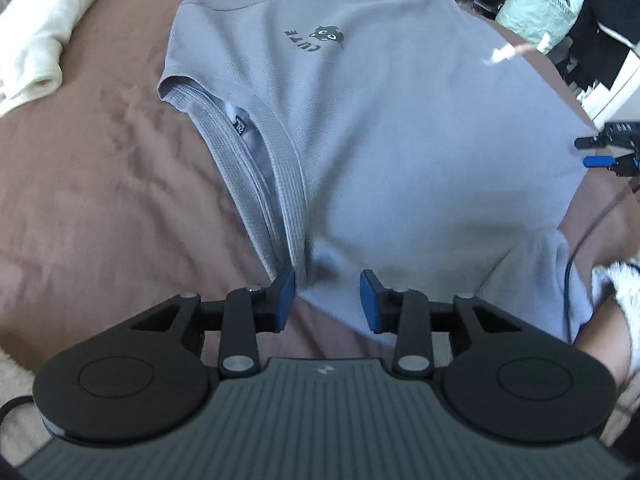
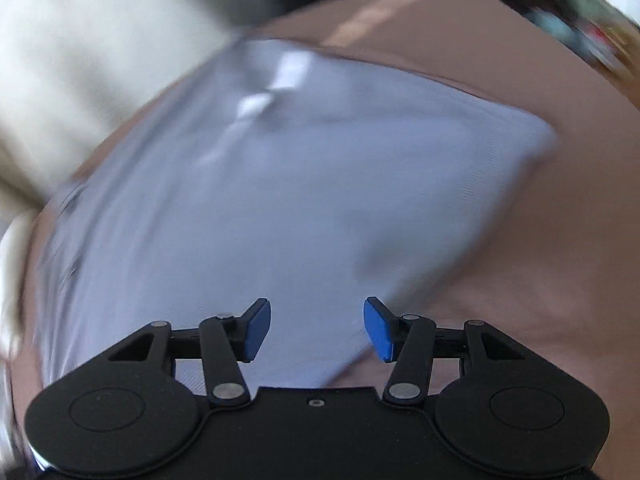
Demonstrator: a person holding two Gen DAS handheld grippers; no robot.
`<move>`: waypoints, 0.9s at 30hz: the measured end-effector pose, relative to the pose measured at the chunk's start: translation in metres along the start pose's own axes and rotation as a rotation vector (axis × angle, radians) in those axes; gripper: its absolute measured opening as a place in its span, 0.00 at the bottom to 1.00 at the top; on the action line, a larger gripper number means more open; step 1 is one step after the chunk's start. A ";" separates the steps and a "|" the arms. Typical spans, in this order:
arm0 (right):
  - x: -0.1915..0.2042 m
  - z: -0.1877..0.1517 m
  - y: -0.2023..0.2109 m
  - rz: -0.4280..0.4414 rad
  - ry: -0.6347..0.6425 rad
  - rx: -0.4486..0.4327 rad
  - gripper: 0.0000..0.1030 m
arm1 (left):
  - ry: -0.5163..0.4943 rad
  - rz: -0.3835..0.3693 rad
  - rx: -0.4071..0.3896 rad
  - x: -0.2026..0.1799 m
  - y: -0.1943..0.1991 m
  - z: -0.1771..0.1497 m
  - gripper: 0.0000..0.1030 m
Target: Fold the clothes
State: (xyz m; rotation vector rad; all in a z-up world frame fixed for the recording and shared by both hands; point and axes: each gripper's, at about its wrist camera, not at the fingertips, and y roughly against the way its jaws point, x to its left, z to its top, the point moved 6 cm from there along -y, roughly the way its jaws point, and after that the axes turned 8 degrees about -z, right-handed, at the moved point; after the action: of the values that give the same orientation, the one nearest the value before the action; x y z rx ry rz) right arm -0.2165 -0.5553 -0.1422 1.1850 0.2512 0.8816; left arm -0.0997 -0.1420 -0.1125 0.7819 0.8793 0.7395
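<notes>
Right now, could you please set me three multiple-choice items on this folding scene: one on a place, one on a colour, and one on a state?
1. Where does the white towel lie?
A. On top of the shirt
B. On the brown bedspread, beside the shirt, apart from it
C. Between the left gripper's jaws

2. What colour is the shirt?
A. Red
B. Green
C. Pale grey-blue

3. How do the left gripper jaws stand?
A. Open, with the shirt's edge between the pads
B. Shut on the towel
C. Shut on a hanger

Answers:
1 B: bare bedspread separates towel and shirt.
2 C: the fabric reads grey-blue in both views.
3 A: a clear gap shows between the blue pads.
</notes>
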 end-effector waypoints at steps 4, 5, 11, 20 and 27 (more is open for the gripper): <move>-0.028 0.015 -0.009 -0.001 -0.113 -0.014 0.56 | 0.071 -0.146 0.060 -0.012 -0.004 -0.020 0.40; -0.031 0.018 -0.010 -0.002 -0.123 -0.018 0.56 | 0.065 -0.163 0.079 -0.017 -0.009 -0.024 0.40; -0.051 0.027 -0.004 -0.110 -0.178 -0.078 0.56 | 0.051 -0.222 0.151 -0.036 -0.053 -0.026 0.46; -0.080 0.046 -0.015 0.002 -0.347 -0.104 0.57 | 0.023 -0.247 0.131 -0.056 -0.075 -0.017 0.46; -0.035 0.078 0.011 -0.153 -0.036 -0.447 0.03 | 0.043 -0.284 -0.048 -0.053 -0.047 -0.004 0.05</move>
State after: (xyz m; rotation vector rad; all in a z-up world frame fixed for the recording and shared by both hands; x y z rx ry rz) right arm -0.1978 -0.6331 -0.1107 0.7547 0.1044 0.7330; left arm -0.1161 -0.2082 -0.1334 0.5851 0.9839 0.5251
